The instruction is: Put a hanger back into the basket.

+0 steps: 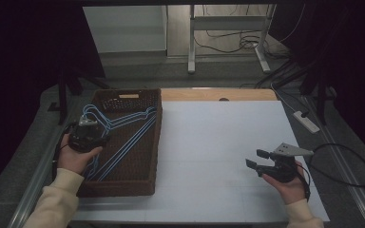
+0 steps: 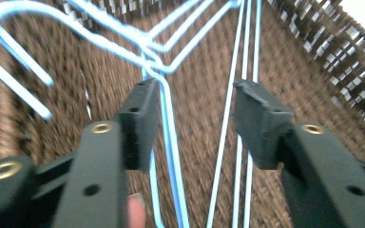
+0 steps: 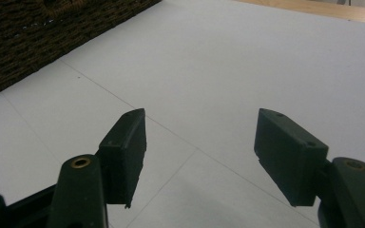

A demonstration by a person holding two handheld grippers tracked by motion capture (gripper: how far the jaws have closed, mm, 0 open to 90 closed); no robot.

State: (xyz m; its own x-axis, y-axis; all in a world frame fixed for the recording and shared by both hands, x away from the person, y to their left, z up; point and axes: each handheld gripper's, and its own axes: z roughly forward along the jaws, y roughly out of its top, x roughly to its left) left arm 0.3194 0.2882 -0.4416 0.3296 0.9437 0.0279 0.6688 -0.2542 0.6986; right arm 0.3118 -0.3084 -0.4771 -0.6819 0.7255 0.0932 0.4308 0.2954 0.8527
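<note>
From the high view I see the brown wicker basket (image 1: 123, 187) at the left side of the white surface (image 1: 218, 142), with blue wire hangers (image 1: 123, 137) lying flat inside it. My left tongs (image 1: 88, 135) hang over the basket's left part, above the hanger hooks. My right tongs (image 1: 255, 159) sit well to the right of the basket, above bare surface, pointing toward it.

In the left gripper view, the left tongs (image 2: 197, 118) stand released, jaws apart; hanger wires (image 2: 171, 123) run between them on the basket floor (image 2: 199, 85), one close against the left pad, none squeezed.

In the right gripper view, the right tongs (image 3: 202, 142) gape wide over the white surface (image 3: 218, 57), holding nothing; the basket's wall (image 3: 28, 38) shows at upper left.
</note>
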